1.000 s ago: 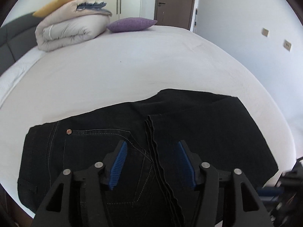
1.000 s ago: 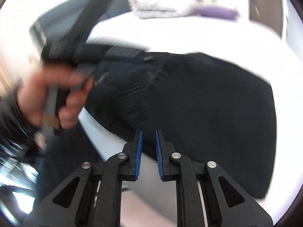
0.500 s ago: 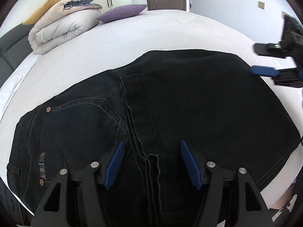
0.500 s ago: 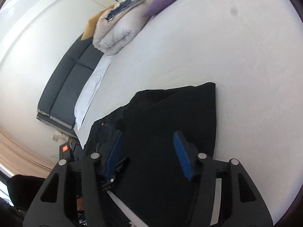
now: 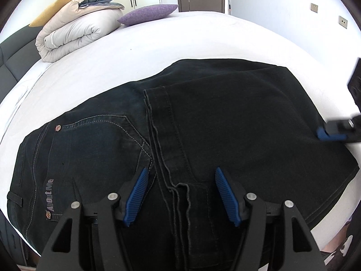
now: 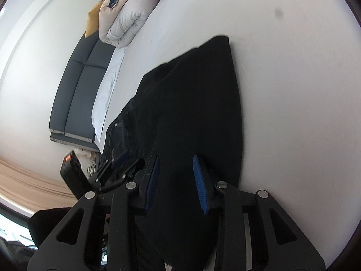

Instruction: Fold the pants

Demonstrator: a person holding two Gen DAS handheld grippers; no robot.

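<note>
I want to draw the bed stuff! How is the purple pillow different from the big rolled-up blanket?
The purple pillow is purple, small and flat; the rolled-up blanket is cream-white, much bigger and puffy. The pillow lies alone on the bed; the blanket is folded into thick rolls with grey cloth on top. Both sit at the far end of the bed, side by side.

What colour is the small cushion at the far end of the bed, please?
Purple; the cushion shows best in the left wrist view.

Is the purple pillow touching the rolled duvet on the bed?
Cannot tell. In the left wrist view the purple pillow sits right beside the rolled duvet, but their meeting edge shows neither gap nor contact plainly.
</note>
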